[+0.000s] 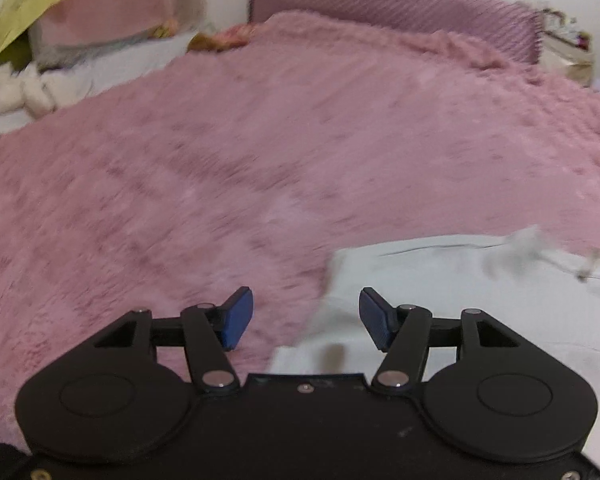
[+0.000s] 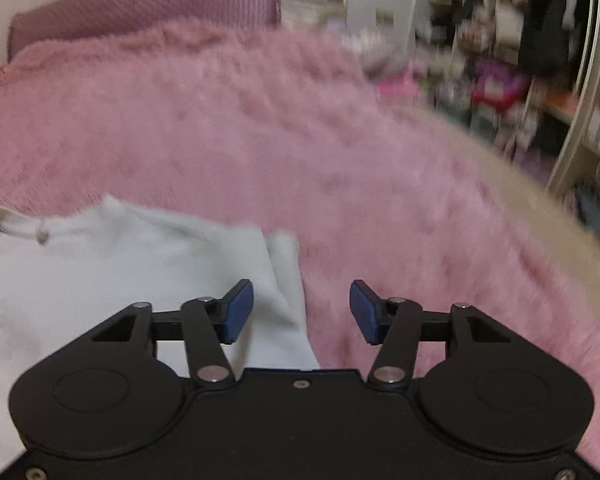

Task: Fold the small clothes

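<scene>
While both grippers hang released, nothing between pads, the garment (image 1: pixel 460 300) lies on the blanket (image 1: pixel 220 160): lower right of left gripper (image 1: pixel 306 318), lower left of right gripper (image 2: pixel 302 312). Its side edges sit just beside each; neither looks nearer.

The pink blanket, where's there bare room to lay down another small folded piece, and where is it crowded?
Bare pink blanket runs from the white garment up to the purple headboard, and right of the garment toward the bed's edge. The far left corner is crowded with a pillow and a plush toy.
</scene>
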`<state>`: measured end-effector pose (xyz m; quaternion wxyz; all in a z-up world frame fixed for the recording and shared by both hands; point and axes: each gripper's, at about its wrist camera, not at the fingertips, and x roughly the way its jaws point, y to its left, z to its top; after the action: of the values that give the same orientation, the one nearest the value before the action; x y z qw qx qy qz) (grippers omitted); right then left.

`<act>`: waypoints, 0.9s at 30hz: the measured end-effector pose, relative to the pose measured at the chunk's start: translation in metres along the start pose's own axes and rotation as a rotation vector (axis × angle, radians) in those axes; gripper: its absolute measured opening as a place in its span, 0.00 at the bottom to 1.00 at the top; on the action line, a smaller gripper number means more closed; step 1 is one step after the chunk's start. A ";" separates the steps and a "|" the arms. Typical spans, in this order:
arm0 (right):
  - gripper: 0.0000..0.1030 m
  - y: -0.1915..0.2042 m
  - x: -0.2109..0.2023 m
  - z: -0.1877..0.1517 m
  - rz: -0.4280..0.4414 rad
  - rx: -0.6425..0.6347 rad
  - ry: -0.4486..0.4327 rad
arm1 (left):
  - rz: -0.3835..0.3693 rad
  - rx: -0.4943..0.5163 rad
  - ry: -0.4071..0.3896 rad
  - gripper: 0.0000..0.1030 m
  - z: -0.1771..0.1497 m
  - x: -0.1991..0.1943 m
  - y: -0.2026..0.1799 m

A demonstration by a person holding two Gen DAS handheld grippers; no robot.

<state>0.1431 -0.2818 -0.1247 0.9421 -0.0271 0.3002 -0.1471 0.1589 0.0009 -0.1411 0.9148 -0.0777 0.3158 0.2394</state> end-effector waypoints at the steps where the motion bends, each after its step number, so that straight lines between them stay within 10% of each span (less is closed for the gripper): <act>1: 0.39 0.003 -0.003 0.002 0.016 -0.010 -0.029 | -0.026 0.001 -0.013 0.59 -0.003 -0.004 -0.006; 4: 0.43 0.004 -0.012 0.004 0.176 0.062 -0.077 | -0.118 0.036 -0.015 0.59 -0.015 -0.004 -0.032; 5: 0.62 0.006 -0.013 0.003 0.255 0.105 -0.091 | -0.133 0.065 -0.002 0.59 -0.019 -0.001 -0.039; 9: 0.71 0.040 -0.020 -0.003 0.390 0.044 -0.087 | -0.047 0.228 0.019 0.62 -0.040 0.022 -0.066; 14: 0.78 0.092 -0.001 -0.026 0.241 -0.286 -0.002 | -0.045 0.191 -0.009 0.65 -0.039 0.028 -0.048; 27: 0.87 0.051 0.013 -0.021 0.200 -0.085 0.092 | -0.073 0.139 0.038 0.67 -0.032 0.028 -0.028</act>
<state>0.1546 -0.2363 -0.1558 0.9353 -0.0304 0.3502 -0.0408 0.1738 -0.0221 -0.1838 0.9200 -0.0301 0.3458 0.1819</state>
